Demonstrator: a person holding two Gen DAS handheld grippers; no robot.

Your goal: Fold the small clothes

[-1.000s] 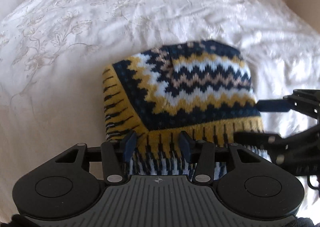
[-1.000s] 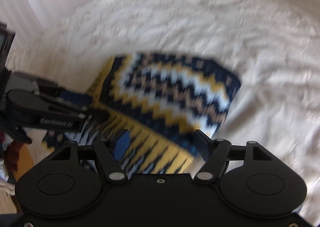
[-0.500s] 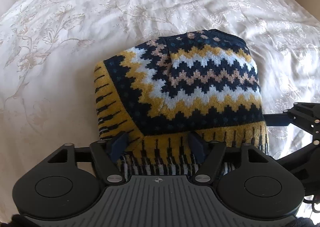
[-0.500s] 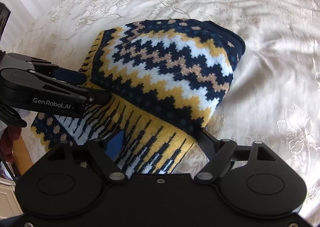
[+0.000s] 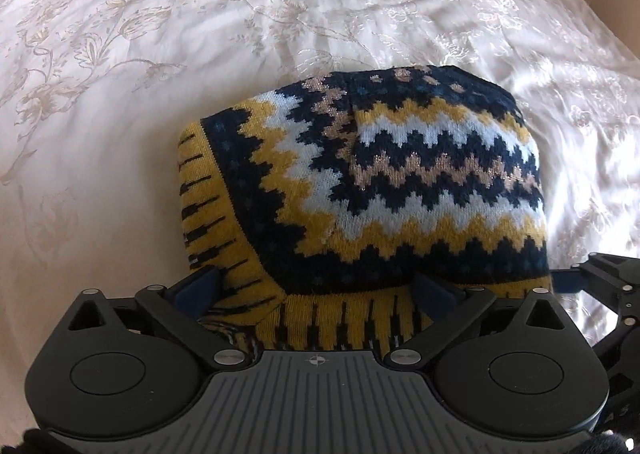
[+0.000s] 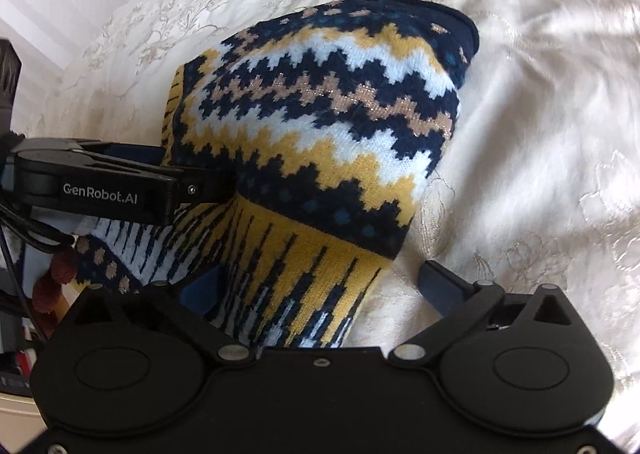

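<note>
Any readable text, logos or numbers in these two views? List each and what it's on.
"GenRobot.AI": white print on the side of the left tongs, seen from the right wrist view.
No other words or numbers. The left tongs' body has only a small crosshair mark, no lettering. The knit and the bedspread carry patterns only.
</note>
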